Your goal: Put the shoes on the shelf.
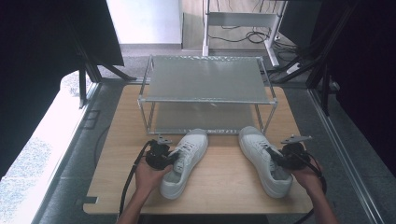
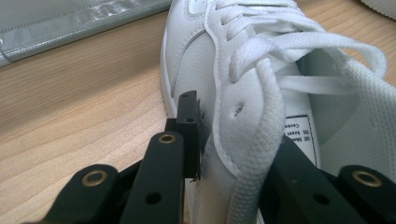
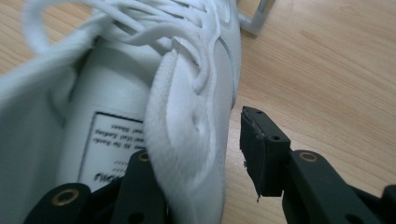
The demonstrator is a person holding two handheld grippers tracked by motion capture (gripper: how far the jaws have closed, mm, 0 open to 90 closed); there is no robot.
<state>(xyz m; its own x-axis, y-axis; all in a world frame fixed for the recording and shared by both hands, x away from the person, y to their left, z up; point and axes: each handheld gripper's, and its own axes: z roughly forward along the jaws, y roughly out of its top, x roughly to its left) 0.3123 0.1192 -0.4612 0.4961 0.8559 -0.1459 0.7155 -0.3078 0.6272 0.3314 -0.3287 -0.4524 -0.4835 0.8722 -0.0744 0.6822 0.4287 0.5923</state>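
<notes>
White leather sneakers are lying toes toward the wire shelf rack (image 1: 205, 95). Left gripper (image 1: 169, 158) is clamping the left sneaker's (image 1: 184, 161) collar wall; right gripper (image 1: 276, 159) is straddling the right sneaker's (image 1: 264, 158) collar, outer jaw not touching.

Two white leather lace-up sneakers, the left sneaker (image 1: 184, 163) and the right sneaker (image 1: 265, 158), with white laces and pale grey linings, lie on a light wood-grain bench (image 1: 224, 182). A white tongue label (image 2: 299, 135) carries black print. The black hand-held grippers (image 1: 172, 158) show brass-coloured rivets. The silver wire-frame rack (image 1: 205, 84) holds frosted grey shelves.
</notes>
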